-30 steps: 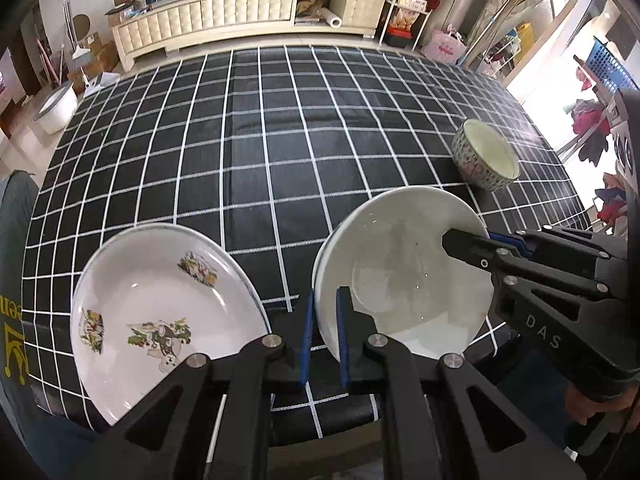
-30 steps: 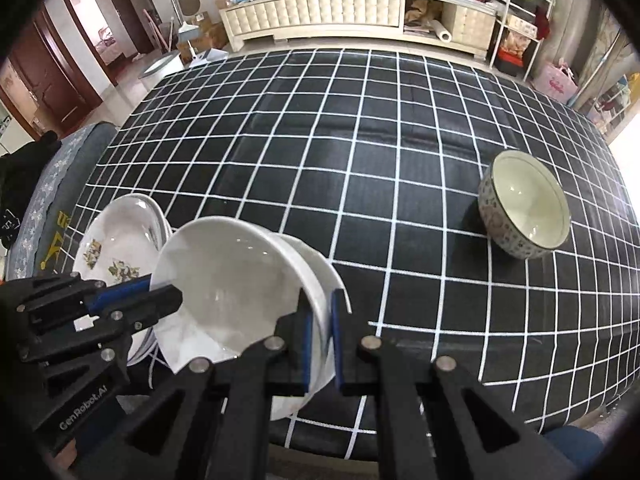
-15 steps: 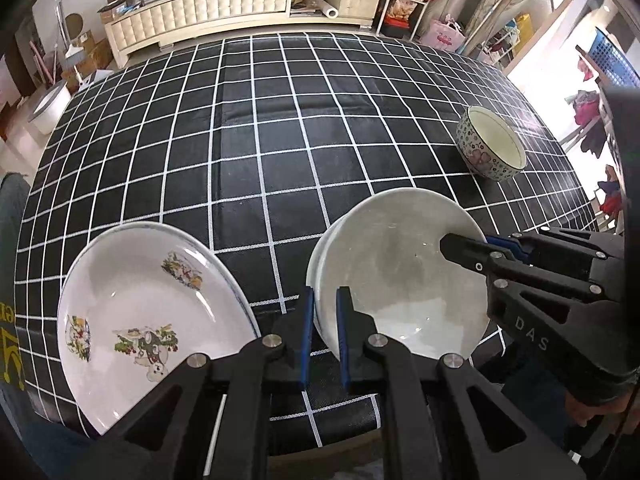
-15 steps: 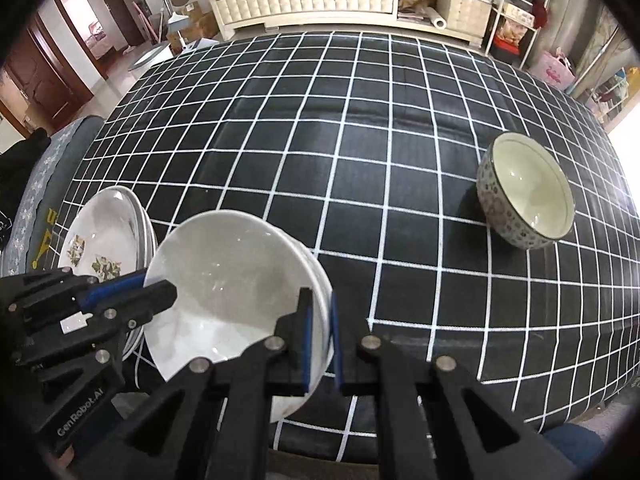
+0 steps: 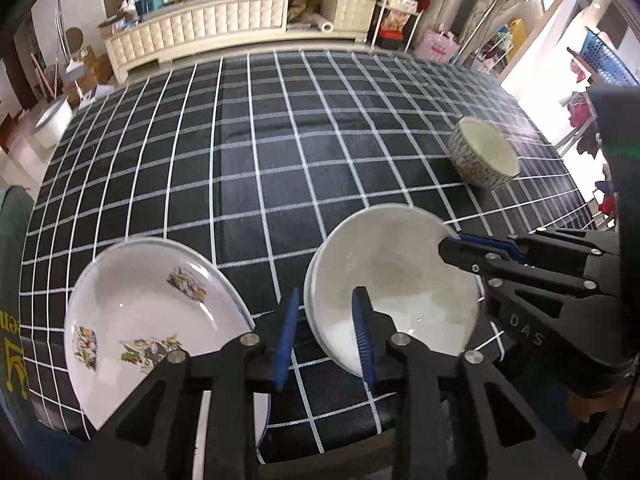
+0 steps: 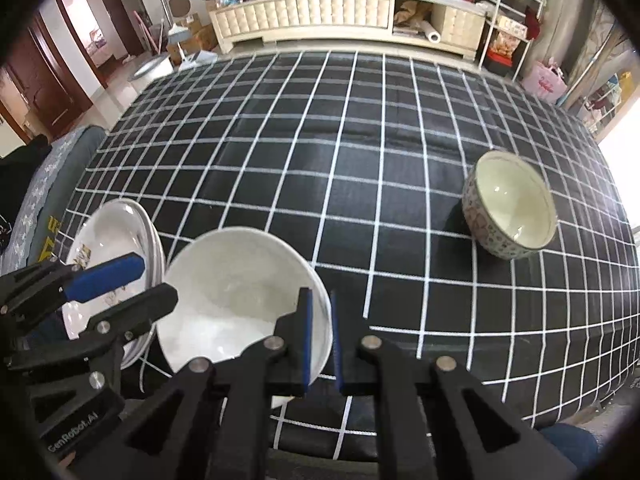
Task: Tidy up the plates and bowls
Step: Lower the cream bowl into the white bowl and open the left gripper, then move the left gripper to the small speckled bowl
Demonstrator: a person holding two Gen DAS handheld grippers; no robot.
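Note:
A plain white bowl (image 5: 394,276) hangs above the table's near edge; it also shows in the right wrist view (image 6: 240,296). My right gripper (image 6: 320,338) is shut on its right rim. My left gripper (image 5: 326,336) is open, its fingers astride the bowl's left rim with gaps showing. A stack of white plates with flower prints (image 5: 148,312) lies at the near left, also in the right wrist view (image 6: 116,240). A small patterned bowl (image 6: 510,204) stands upright at the right, also in the left wrist view (image 5: 484,156).
The table wears a black cloth with white grid lines (image 6: 340,152). A cream sideboard (image 6: 320,16) stands beyond the far edge. A grey seat (image 6: 52,172) lies to the left of the table.
My left gripper has opened and let go of the white bowl's rim. The right gripper still holds the bowl, which has risen a little.

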